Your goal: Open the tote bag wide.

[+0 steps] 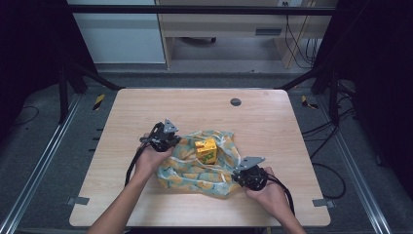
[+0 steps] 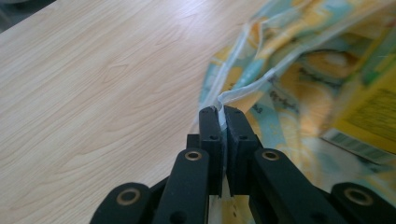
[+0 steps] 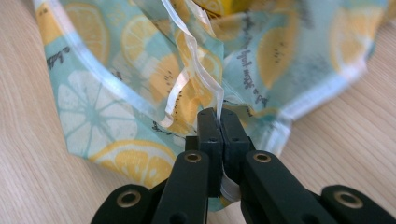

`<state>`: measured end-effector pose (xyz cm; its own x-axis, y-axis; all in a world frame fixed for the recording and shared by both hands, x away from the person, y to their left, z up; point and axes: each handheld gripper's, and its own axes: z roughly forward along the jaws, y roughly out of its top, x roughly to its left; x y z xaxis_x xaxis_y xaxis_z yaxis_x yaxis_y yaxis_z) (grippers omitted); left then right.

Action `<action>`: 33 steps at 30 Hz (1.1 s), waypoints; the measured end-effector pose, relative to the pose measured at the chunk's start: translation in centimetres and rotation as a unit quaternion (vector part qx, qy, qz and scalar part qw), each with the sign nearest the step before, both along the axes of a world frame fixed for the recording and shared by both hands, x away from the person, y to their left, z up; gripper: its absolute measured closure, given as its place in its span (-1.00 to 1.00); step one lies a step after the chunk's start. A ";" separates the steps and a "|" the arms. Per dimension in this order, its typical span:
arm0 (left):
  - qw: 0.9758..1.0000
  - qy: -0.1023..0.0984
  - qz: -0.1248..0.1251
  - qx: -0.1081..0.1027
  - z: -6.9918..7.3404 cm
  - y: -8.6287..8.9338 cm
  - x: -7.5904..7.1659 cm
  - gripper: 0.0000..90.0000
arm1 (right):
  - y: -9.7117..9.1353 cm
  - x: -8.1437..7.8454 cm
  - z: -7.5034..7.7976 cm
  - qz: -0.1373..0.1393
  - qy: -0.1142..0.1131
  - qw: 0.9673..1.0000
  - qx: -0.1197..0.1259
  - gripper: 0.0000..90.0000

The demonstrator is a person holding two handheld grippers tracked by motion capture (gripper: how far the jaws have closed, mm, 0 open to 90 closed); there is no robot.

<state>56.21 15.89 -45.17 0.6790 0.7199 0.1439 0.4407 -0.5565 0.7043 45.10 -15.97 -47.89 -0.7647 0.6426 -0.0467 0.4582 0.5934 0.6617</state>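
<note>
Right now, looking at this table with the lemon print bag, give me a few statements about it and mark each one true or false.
1. The left gripper is shut on the white edge of the lemon-print bag. True.
2. The right gripper hangs open above the bag. False: its jaws pinch a clear strip of the bag.
3. A yellow carton sits in the bag. True.
4. The bag lies on a glass table. False: the table is light wood.
5. A dark round spot lies on the table beyond the bag. True.
</note>
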 end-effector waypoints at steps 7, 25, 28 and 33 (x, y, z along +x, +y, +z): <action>1.000 0.001 0.004 0.006 -1.3 -0.4 0.2 0.96 | -1.6 0.1 -0.4 -0.012 0.002 1.000 0.001 0.99; 0.999 -0.021 0.011 0.028 -2.7 -1.1 -0.9 0.98 | -2.8 0.1 -1.4 -0.012 0.002 1.000 0.009 0.99; 0.999 -0.028 0.014 0.031 -2.9 -1.2 -1.1 0.98 | -2.9 0.1 -1.5 -0.008 0.004 1.000 0.008 0.99; 0.998 -0.037 0.010 0.047 -3.0 -1.3 -1.5 0.98 | -3.1 0.1 -1.6 -0.012 0.006 1.000 0.012 0.99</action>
